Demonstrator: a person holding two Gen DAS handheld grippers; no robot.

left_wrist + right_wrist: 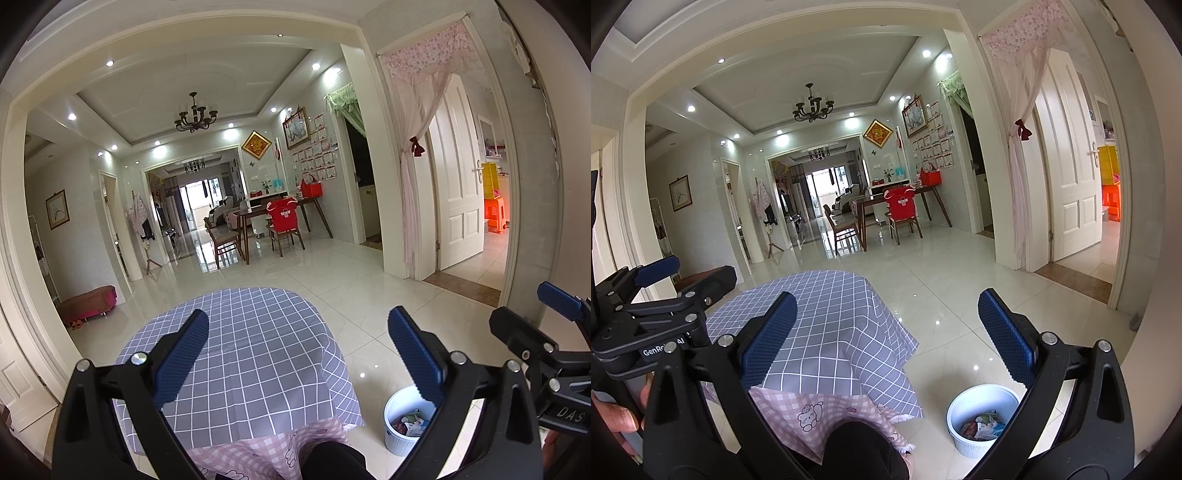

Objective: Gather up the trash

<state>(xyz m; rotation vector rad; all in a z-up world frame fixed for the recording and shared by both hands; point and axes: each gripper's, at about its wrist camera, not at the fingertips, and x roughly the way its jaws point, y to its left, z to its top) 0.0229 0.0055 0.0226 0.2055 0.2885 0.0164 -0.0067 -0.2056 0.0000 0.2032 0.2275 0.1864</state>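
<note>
Grippers — left (297, 354) and right (886, 338) — hold fingers wide, empty, above checked table (258, 332), near bin (982, 406).

You are working in a private home: a chandelier (195, 114) hangs over wooden dining chairs (284, 230) on glossy tiled floor (354, 291), with framed pictures (57, 209) and curtained doorways (424, 147) around.

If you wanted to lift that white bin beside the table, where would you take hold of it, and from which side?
Probably by the rim of the white bin, coming from above with the right tool, which is open. The bin stands upright on the floor with its mouth facing up, so one finger could go inside the wall and one outside. The ribbed wall looks too wide to span. The near right edge avoids the trash inside.
</note>
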